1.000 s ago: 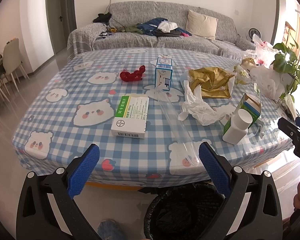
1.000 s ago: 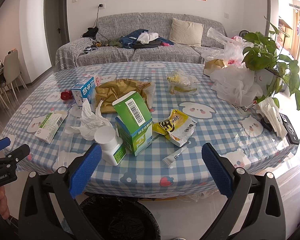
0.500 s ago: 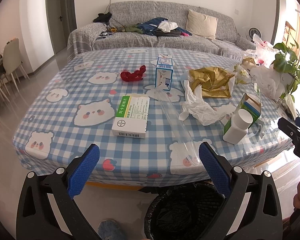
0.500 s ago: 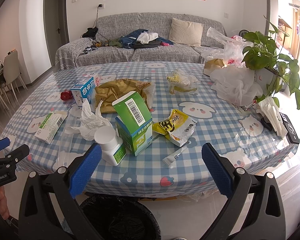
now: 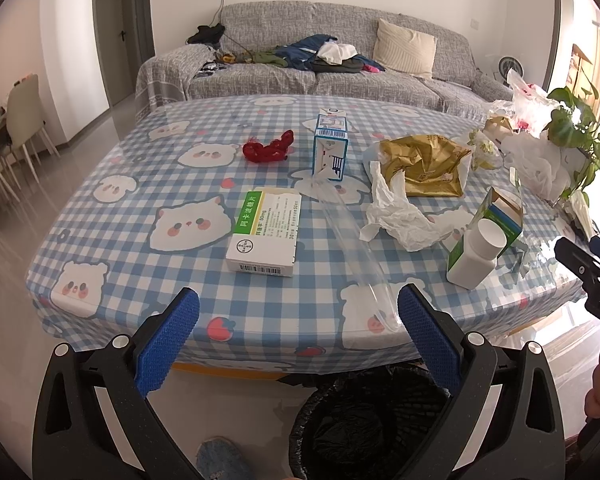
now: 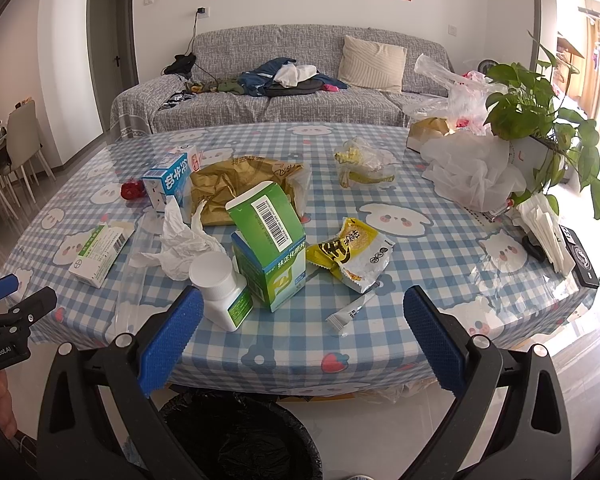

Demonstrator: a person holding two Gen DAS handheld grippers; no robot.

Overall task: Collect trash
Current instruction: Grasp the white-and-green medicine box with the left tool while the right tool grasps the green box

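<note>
Trash lies scattered on the checked table [image 5: 132, 216]: a white-green medicine box [image 5: 266, 236] [image 6: 100, 250], a blue carton [image 5: 330, 148] [image 6: 170, 184], a red scrap [image 5: 269, 147], crumpled tissue [image 5: 400, 216] [image 6: 184, 240], a gold bag [image 5: 424, 164] [image 6: 240, 188], a white bottle [image 5: 476, 254] [image 6: 220, 286], an open green box [image 6: 270, 248], a yellow snack wrapper [image 6: 352, 252] and a small sachet [image 6: 352, 312]. A black-lined bin [image 5: 364, 424] [image 6: 240, 436] stands below the table's front edge. My left gripper [image 5: 298, 340] and right gripper [image 6: 304, 338] hover open and empty before that edge.
A potted plant [image 6: 540, 120], white plastic bags [image 6: 472, 168], a clear bag of food scraps [image 6: 364, 164] and black items [image 6: 580, 256] sit at the table's right. A grey sofa [image 6: 300, 96] stands behind; dining chairs [image 5: 20, 120] at left. A clear plastic sleeve [image 5: 352, 248] lies mid-table.
</note>
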